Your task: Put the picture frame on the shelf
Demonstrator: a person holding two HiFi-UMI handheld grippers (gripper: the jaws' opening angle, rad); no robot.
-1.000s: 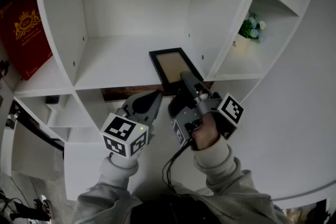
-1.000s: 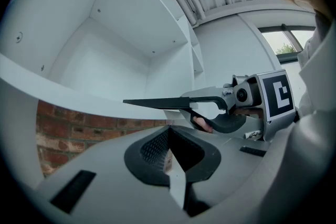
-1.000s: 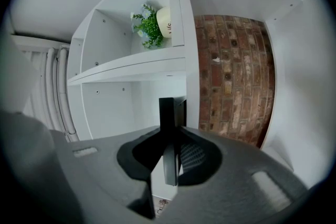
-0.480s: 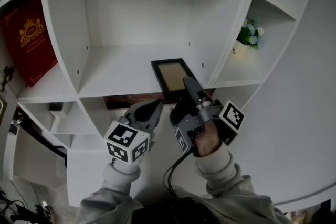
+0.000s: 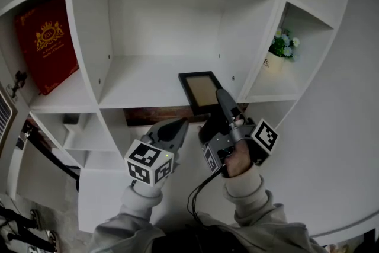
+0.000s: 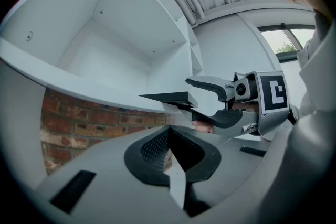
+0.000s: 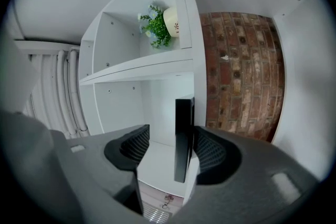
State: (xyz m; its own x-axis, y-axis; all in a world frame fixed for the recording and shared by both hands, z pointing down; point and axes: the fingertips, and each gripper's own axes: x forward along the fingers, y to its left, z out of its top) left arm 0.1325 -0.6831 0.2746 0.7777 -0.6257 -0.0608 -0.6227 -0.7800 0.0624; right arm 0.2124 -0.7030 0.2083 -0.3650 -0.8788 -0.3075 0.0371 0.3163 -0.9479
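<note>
The black picture frame [image 5: 201, 90] lies flat on the white shelf board [image 5: 142, 77], near the right divider, its front edge at the shelf's lip. My right gripper [image 5: 220, 108] straddles that front edge with its jaws opening. In the right gripper view the frame [image 7: 184, 139] stands edge-on between the pads, close to the right one and well apart from the left one. My left gripper [image 5: 177, 127] hovers just below the shelf lip, left of the frame, shut with nothing in it. The left gripper view shows the right gripper [image 6: 210, 99] around the frame [image 6: 167, 97].
A red box [image 5: 50, 44] stands in the compartment to the left. A small potted plant [image 5: 283, 44] sits in the compartment to the right. Red brick wall [image 7: 241, 71] shows behind the lower opening. White dividers flank the frame's compartment.
The right gripper's jaws have spread apart around the frame's front edge, and the frame stays on the shelf. Both grippers have drifted slightly right and lower in the head view.
</note>
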